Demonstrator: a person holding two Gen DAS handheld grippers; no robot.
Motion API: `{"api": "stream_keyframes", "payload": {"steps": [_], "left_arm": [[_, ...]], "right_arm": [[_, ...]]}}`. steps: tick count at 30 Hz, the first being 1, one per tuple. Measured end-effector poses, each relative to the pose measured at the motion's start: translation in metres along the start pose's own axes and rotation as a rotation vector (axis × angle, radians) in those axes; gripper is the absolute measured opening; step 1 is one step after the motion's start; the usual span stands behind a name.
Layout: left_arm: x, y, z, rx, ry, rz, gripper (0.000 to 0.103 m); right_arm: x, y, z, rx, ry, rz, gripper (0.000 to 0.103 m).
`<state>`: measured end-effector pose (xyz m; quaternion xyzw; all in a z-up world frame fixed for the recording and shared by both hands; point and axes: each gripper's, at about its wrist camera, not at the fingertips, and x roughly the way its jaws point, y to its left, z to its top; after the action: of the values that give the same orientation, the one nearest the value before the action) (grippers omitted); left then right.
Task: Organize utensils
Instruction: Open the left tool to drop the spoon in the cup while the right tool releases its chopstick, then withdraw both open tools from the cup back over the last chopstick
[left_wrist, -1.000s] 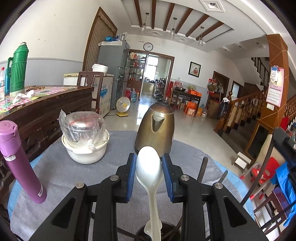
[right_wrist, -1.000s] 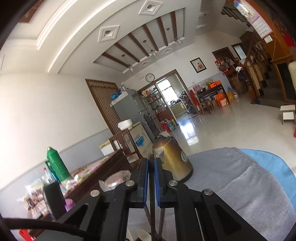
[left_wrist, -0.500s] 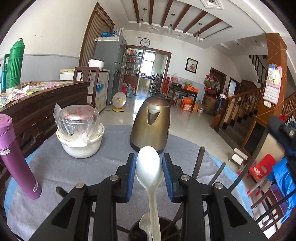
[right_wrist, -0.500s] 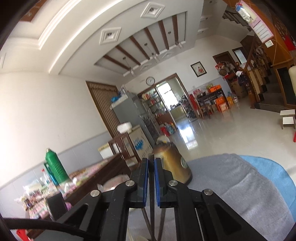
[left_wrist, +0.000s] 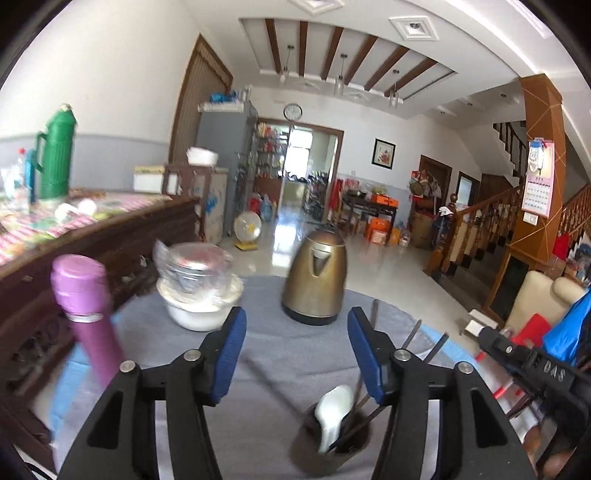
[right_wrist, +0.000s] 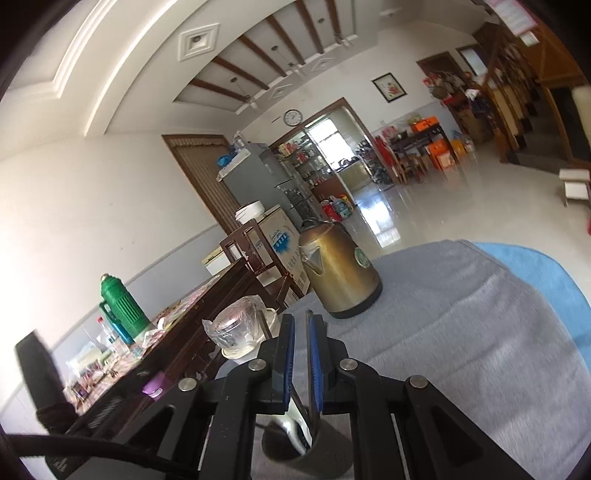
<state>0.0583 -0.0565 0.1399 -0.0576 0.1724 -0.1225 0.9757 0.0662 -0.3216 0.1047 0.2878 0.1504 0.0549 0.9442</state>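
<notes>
The left gripper is held with jaws wide apart, empty; the white plastic spoon stands in the dark round holder cup on the grey tablecloth. The right gripper is clamped on a thin dark chopstick, which is best lowered straight into that cup before the jaws are parted.

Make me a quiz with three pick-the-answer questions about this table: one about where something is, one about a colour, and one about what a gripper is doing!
1. Where is the white spoon?
A. in the dark utensil cup
B. flat on the grey cloth
C. inside the kettle

2. What colour is the tall bottle beside the left gripper?
A. green
B. purple
C. orange

3. What is the left gripper doing?
A. clamping the spoon
B. open and holding nothing
C. gripping the kettle

Answers: 1 A, the spoon leans in the dark utensil cup with its bowl sticking out. 2 B, its body and cap are purple. 3 B, the blue pads stand wide apart with only the grey cloth between them.
</notes>
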Motion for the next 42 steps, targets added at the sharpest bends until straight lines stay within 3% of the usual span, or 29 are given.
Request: {"api": "stream_keyframes", "payload": {"steps": [3, 10, 14, 18, 20, 22, 34, 36, 42], "left_arm": [[-0.031, 0.015, -0.017, 0.015, 0.014, 0.028, 0.066], [-0.073, 0.044, -0.086, 0.016, 0.212, 0.102, 0.067], [-0.091, 0.041, -0.103, -0.013, 0.268, 0.115, 0.067], [-0.115, 0.031, -0.112, -0.012, 0.277, 0.133, 0.067], [-0.127, 0.029, -0.113, -0.004, 0.271, 0.134, 0.068], [-0.141, 0.025, -0.11, 0.01, 0.251, 0.157, 0.072], [-0.207, 0.007, -0.126, 0.065, 0.216, 0.203, 0.076], [-0.21, 0.007, -0.126, 0.072, 0.204, 0.209, 0.081], [-0.21, 0.013, -0.132, 0.08, 0.211, 0.23, 0.081]], "right_arm": [[-0.017, -0.009, -0.011, 0.031, 0.022, -0.003, 0.017], [-0.034, -0.019, -0.071, 0.027, 0.224, -0.055, 0.019], [-0.048, -0.013, -0.094, 0.03, 0.287, -0.047, 0.019], [-0.071, 0.01, -0.102, -0.014, 0.276, -0.018, 0.022], [-0.086, 0.019, -0.106, -0.029, 0.26, 0.003, 0.031], [-0.101, 0.032, -0.11, -0.047, 0.239, 0.023, 0.034], [-0.161, 0.052, -0.134, -0.018, 0.208, 0.078, 0.034], [-0.168, 0.055, -0.138, -0.031, 0.196, 0.08, 0.034], [-0.162, 0.052, -0.143, -0.022, 0.199, 0.062, 0.034]]}}
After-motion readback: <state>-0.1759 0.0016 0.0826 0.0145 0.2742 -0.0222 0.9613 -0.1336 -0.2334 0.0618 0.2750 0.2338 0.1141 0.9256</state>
